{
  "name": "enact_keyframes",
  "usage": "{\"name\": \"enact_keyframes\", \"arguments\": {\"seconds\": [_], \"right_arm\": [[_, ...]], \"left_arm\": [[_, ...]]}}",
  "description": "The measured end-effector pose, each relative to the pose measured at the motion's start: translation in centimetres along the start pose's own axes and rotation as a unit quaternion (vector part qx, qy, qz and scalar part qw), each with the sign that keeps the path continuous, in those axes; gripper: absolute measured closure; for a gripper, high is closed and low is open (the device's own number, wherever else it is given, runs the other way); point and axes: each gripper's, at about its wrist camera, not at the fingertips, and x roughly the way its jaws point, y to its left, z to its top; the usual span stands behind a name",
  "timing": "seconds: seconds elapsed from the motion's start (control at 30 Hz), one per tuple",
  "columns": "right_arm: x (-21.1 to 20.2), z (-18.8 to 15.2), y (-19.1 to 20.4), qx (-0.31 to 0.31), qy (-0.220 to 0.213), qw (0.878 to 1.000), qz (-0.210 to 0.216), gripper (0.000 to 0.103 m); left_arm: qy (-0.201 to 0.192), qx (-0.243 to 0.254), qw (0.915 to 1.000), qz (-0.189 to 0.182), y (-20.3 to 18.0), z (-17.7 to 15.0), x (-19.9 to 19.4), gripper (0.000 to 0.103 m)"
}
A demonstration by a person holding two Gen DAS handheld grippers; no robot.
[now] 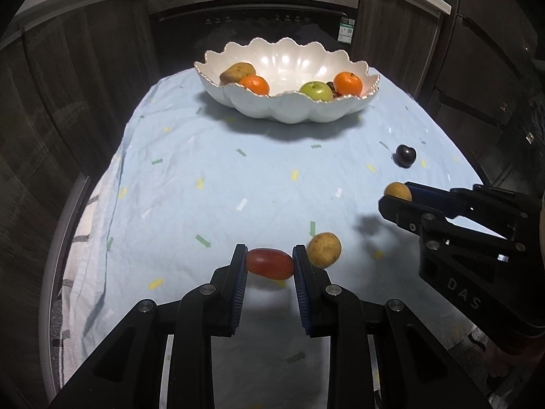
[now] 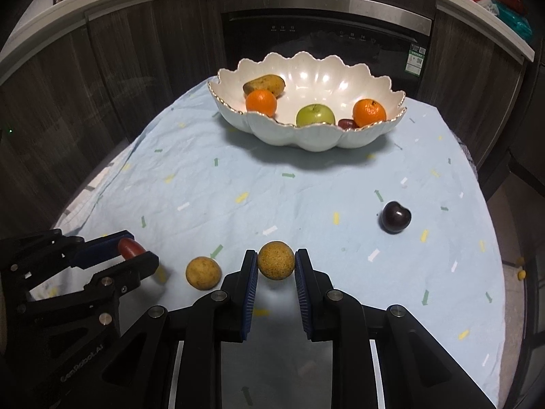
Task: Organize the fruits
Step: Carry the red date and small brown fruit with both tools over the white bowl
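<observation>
Black-framed with blue pads, the left gripper (image 1: 269, 263) is clamped on an oblong red fruit (image 1: 269, 263), held just clear of the pale blue cloth (image 1: 204, 156) covering the tabletop. Just right of it a round tan fruit (image 1: 324, 250) lies loose on the cloth. Next along, the right gripper (image 2: 276, 264) pinches a second round tan fruit (image 2: 276, 264) between its pads, also lifted slightly off the cloth. Further right, a dark cherry-like fruit (image 2: 396, 217) sits alone, well apart from both grippers. At the far side stands a white scalloped bowl (image 2: 306, 138), holding from left to right a brownish fruit (image 2: 264, 84), an orange (image 2: 261, 102), a green apple (image 2: 314, 115), a small red fruit (image 2: 346, 123) and another orange (image 2: 369, 112).
</observation>
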Motion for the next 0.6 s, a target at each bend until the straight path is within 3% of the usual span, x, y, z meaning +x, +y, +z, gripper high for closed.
{"name": "enact_keyframes", "arguments": {"seconds": [0.6], "right_arm": [[-1.5,1.6,-0.4,0.013,-0.014,1.000,0.005,0.079]], "left_arm": [[-0.020,-0.006,0.9998,0.005,0.4,2.1,-0.9,0.076]]}}
